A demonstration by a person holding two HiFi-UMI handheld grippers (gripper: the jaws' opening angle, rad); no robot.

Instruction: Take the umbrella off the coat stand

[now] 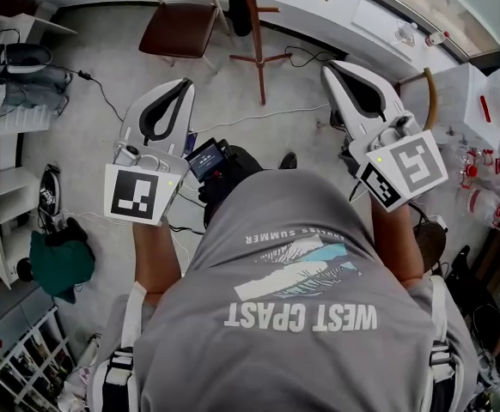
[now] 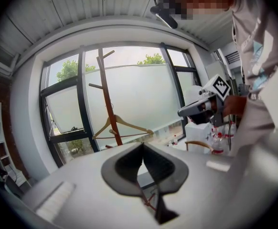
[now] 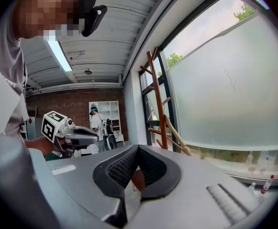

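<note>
Umbrella (image 1: 237,11): dark, folded short into a slim bundle. It hangs close against the pole of the stand (image 1: 252,41), high up, on the chair side. Finer detail is too small to make out.

Stand is reddish wood with pegs and spread feet on the grey floor (image 1: 104,75), by the frosted window.

Count: one umbrella, one stand, one chair (image 1: 177,28) with a brown seat just beside the stand, one wooden hanger (image 2: 122,128) on the stand, two grippers.

Left gripper (image 1: 184,86): jaws closed tip to tip, holding nothing. Right gripper (image 1: 332,69): jaws also together, nothing gripped. Both point toward the stand, one to each side of it, well apart from the umbrella.
</note>
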